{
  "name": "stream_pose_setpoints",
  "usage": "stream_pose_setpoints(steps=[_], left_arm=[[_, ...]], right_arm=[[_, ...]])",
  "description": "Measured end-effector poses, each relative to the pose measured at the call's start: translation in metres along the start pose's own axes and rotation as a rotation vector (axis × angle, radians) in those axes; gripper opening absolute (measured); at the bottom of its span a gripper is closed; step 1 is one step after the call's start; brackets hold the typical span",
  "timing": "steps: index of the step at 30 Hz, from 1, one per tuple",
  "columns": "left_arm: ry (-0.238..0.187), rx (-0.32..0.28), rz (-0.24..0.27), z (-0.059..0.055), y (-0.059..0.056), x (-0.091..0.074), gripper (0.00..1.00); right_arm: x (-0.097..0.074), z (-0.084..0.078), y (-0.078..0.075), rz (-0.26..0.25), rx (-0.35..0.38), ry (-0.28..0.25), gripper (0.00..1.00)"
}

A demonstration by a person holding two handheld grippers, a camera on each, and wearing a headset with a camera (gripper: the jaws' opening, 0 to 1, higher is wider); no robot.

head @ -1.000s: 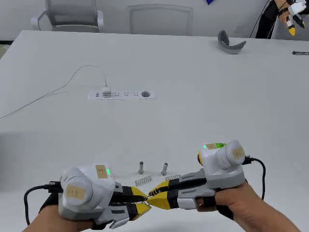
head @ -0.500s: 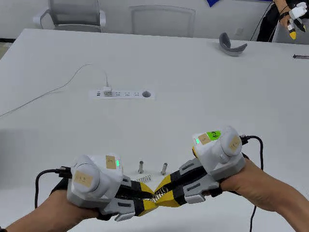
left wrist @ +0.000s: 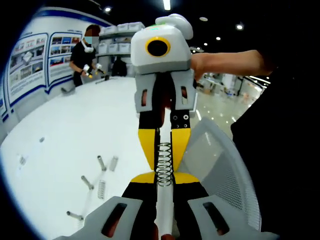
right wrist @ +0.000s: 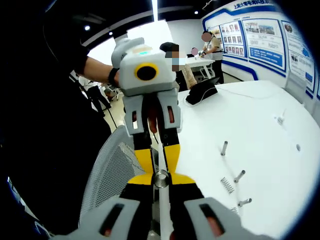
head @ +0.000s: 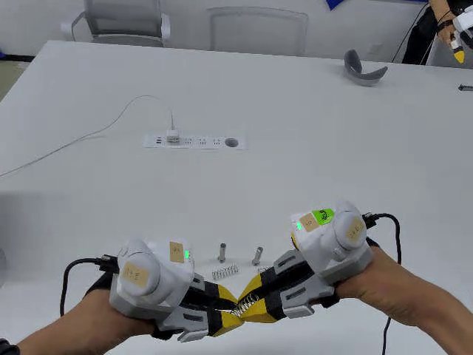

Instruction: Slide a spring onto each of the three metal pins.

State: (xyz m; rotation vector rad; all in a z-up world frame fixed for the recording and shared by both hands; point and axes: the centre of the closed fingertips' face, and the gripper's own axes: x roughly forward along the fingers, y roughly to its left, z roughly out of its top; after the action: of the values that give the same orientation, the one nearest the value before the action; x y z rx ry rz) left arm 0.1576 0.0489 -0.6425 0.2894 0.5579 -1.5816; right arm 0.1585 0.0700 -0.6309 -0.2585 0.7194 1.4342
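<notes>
Holding the spring: both claws meet tip to tip at the near side of the desk (head: 332, 148), with one spring (left wrist: 164, 164) spanning the short gap between them.
Left claw (left wrist: 165, 178): narrow. Its yellow tips stand about the coil's width apart and press on the near end of the spring. The left hand (head: 81, 333) carries it.
Right claw (right wrist: 161, 180): narrow too. The other end of the coil shows as a small metal ring pinched between its yellow tips. It slants down from the right hand (head: 384, 285).
Spring's lie: in line with the two claws, and slanting in the head view. Whether anything runs through the coil cannot be told.
Pins: two pins (head: 222, 253) (head: 257, 256) stand upright on the desk just beyond the claws, apart from each other. A third pin (right wrist: 245, 202) shows in the right gripper view, nearer that claw.
Loose springs: one (head: 225, 271) lies flat between the two upright pins and the claws. A second (left wrist: 114, 162) lies just beside a pin in the left gripper view.
Farther off: a white power strip (head: 194, 140) with a plug and a trailing cable (head: 96, 133) lies mid-desk, and a grey curved band (head: 364, 68) lies near the far right corner.
</notes>
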Motion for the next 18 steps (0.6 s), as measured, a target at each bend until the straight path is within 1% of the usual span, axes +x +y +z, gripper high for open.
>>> stream_pose_setpoints(steps=[6,8,12,15,16,18], left_arm=[[-0.022,-0.055,0.033,-0.009,0.001,-0.005,0.14],[-0.022,-0.075,0.043,-0.013,0.002,-0.008,0.15],[-0.043,-0.119,0.073,-0.019,0.005,-0.017,0.17],[-0.031,-0.162,0.091,-0.031,0.011,-0.022,0.18],[-0.03,-0.17,0.096,-0.033,0.012,-0.023,0.18],[-0.023,-0.184,0.12,-0.04,0.017,-0.029,0.19]], right_arm=[[0.006,0.001,0.001,0.003,0.009,-0.002,0.12],[0.007,0.003,0.002,0.008,0.018,-0.015,0.12],[0.008,0.005,0.001,0.008,0.019,-0.02,0.12],[0.008,0.006,-0.002,0.002,0.025,-0.03,0.12],[0.008,0.006,-0.004,-0.002,0.029,-0.034,0.12],[0.006,0.005,-0.009,-0.02,0.047,-0.042,0.12]])
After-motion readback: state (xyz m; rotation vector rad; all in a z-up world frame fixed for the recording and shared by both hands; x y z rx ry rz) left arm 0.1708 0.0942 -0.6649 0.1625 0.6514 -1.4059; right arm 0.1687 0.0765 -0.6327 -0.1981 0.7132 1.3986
